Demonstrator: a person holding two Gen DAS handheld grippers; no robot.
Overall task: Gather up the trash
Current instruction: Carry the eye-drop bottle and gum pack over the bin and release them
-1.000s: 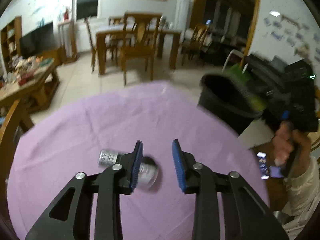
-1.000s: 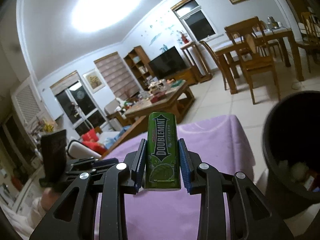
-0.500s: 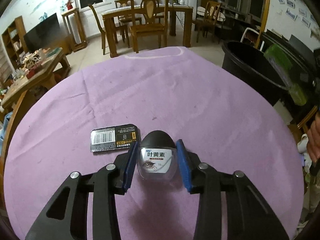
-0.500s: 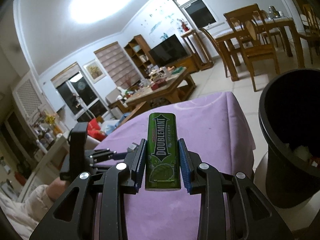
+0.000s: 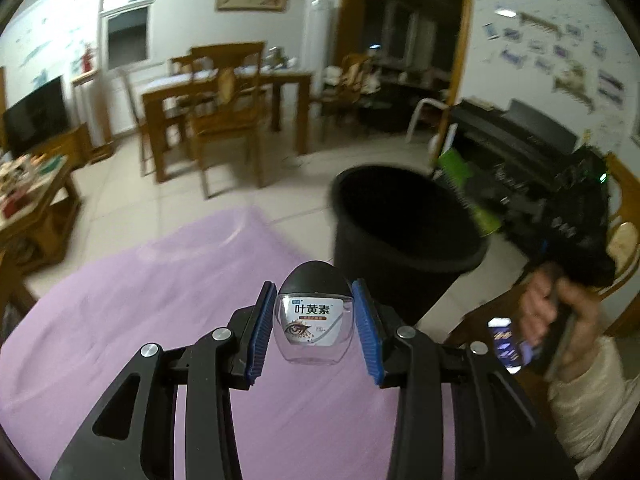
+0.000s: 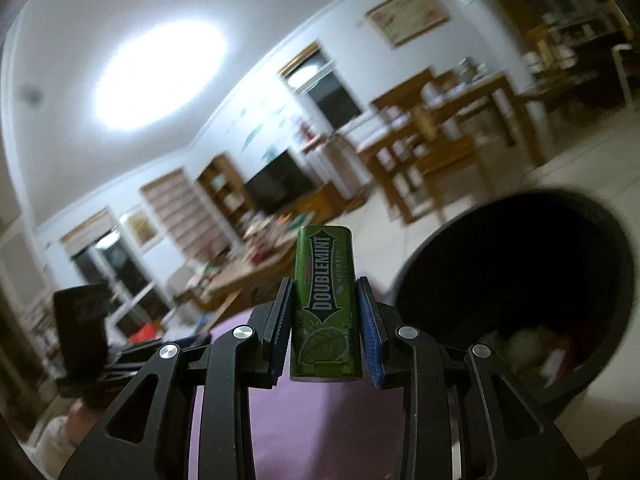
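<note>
Clear glossy plastic eye-drop bottle (image 5: 313,322), matt purple cloth (image 5: 120,320), glossy green gum pack (image 6: 325,308).

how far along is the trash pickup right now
Done: some trash already lies in the black bin. In hand: the left gripper grips an eye drop bottle and the right gripper a green gum pack, both near the bin. Left: dropping both in.

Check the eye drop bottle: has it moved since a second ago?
Yes. The eye drop bottle lay on the purple tablecloth; now the left gripper holds it lifted off the cloth, carried right toward the black trash bin.
</note>
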